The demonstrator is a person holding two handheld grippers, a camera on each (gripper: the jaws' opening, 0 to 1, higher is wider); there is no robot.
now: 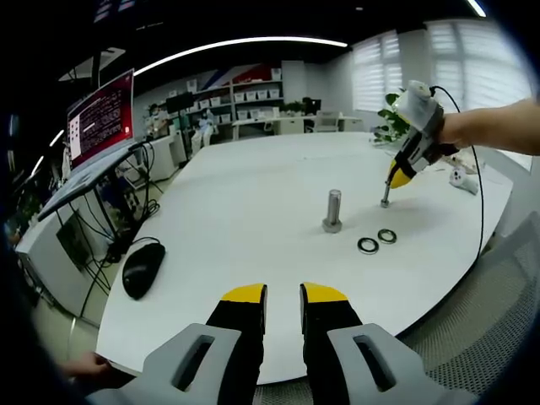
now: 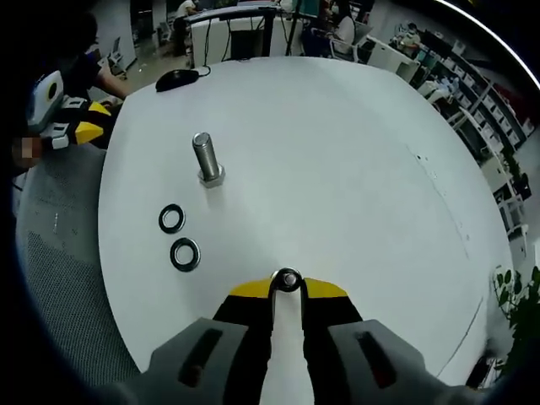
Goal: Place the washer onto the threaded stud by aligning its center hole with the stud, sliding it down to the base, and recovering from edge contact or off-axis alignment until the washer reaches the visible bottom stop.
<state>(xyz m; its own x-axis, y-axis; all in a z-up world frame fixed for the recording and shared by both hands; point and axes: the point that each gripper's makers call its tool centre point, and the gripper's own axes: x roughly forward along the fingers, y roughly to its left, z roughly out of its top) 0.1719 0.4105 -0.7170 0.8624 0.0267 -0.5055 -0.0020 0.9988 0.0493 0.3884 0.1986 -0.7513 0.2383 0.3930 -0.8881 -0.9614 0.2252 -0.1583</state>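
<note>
Right gripper view: right gripper (image 2: pixel 287 287) pinches one washer (image 2: pixel 287 279) edge-on at its fingertips, near the threaded stud (image 2: pixel 205 159) upright on the white table (image 2: pixel 337 152). Two spare washers (image 2: pixel 178 236) lie beside the stud. Left gripper (image 1: pixel 283 295) empty, jaws slightly parted.

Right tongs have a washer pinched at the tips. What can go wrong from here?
1. Right tongs hold the washer only by its edge at the very tips, so it may slip or twist on the way.
2. The stud stands apart from it; arriving tilted, the hole could catch on the threads.
3. Two spare washers lie near the stud and might get knocked.
</note>
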